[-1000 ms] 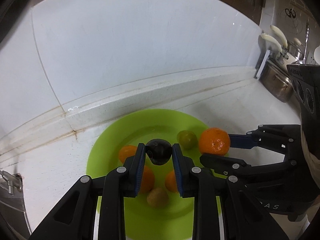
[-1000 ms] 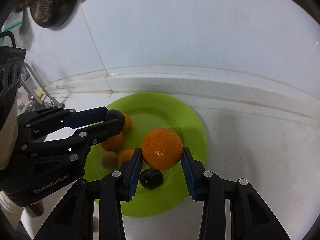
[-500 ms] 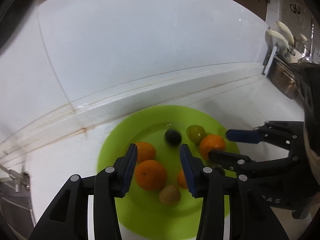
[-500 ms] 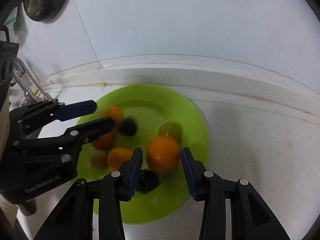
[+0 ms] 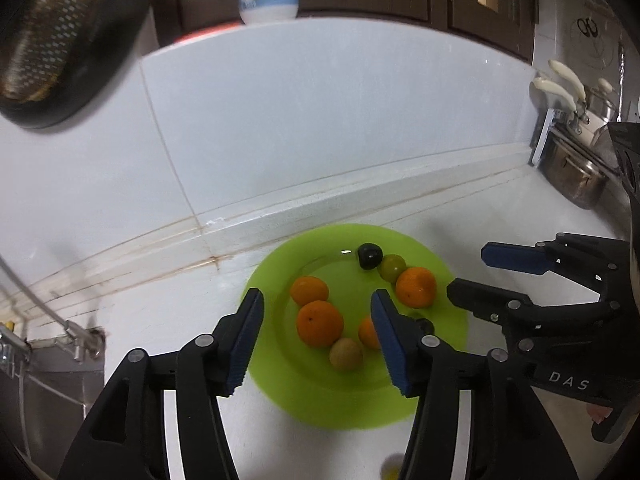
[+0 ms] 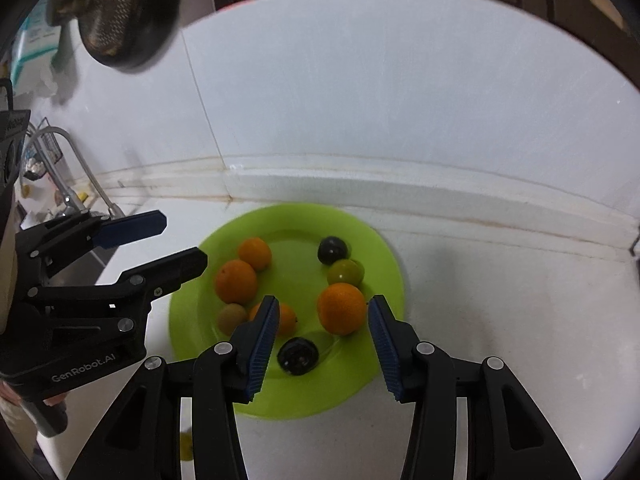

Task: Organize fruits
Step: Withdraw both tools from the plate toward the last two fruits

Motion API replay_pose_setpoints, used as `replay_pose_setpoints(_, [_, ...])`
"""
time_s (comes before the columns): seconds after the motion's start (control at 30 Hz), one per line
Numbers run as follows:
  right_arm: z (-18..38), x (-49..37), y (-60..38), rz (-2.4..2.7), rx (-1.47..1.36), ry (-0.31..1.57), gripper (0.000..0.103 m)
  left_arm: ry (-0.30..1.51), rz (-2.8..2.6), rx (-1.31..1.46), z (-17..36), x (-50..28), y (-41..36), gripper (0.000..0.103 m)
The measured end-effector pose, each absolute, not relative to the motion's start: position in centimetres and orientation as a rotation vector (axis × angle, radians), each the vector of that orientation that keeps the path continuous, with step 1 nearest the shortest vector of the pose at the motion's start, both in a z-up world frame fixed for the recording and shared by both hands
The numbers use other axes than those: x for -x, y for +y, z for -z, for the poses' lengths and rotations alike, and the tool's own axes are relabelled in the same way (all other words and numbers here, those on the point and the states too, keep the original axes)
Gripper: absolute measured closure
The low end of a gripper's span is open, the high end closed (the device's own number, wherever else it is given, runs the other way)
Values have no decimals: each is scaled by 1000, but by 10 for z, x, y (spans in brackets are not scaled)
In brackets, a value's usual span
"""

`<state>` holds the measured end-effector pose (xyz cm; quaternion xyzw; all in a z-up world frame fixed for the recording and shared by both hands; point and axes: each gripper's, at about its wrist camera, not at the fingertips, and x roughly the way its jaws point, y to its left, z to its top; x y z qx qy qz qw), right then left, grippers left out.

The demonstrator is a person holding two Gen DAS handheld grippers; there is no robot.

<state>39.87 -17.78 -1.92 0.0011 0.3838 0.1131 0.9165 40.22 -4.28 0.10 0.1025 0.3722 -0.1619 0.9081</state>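
The left gripper (image 5: 316,340) hung above the near left part of a lime-green plate (image 5: 348,404), its jaws opening, with nothing pressed between the blue pads. Seen past its fingers, an orange (image 5: 319,323) lay just ahead in the gap, a second, smaller orange (image 5: 309,290) lay beyond that, and a small yellow-brown fruit (image 5: 345,353) sat nearer, close to the right finger. A third orange (image 5: 368,333) was half hidden behind that right finger. Farther ahead and to the right, a dark round fruit (image 5: 369,255) touched a green fruit (image 5: 392,266), which in turn touched a larger orange (image 5: 416,286).

The right gripper (image 6: 322,336) hung over the near right part of the same plate (image 6: 352,392), jaws also opening, and held nothing. The larger orange (image 6: 341,308) rested on the plate in the gap, closer to the right pad but clear of both. A second dark fruit (image 6: 298,356) lay below the gap toward the left finger, somewhat blurred. Ahead of this gripper sat the green fruit (image 6: 344,272) and, beyond it, the dark round fruit (image 6: 332,250). To its left were the two oranges (image 6: 236,281), the yellow-brown fruit (image 6: 232,319), and one orange (image 6: 286,319) partly behind the left finger.

All the fruit lay on the plate, which stood on a white countertop (image 6: 500,304) near the tiled wall. Each gripper showed in the other's view, off to the side of the plate.
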Motion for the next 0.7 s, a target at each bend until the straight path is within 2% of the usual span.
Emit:
replay_pose_setpoints(0.43, [-17,-334,-176,-216,-18,703,56,690,295,-195,-38,-337,-28,33])
replay_pose_setpoints(0.53, [-21,-318,-173,-208,-11,682,51,677,293,-182,-42,-322,-25,31])
replay_pose_setpoints(0.7, [-24,-298,-171,-199,1,665,51,673,288,-170,-42,-303,-20,28])
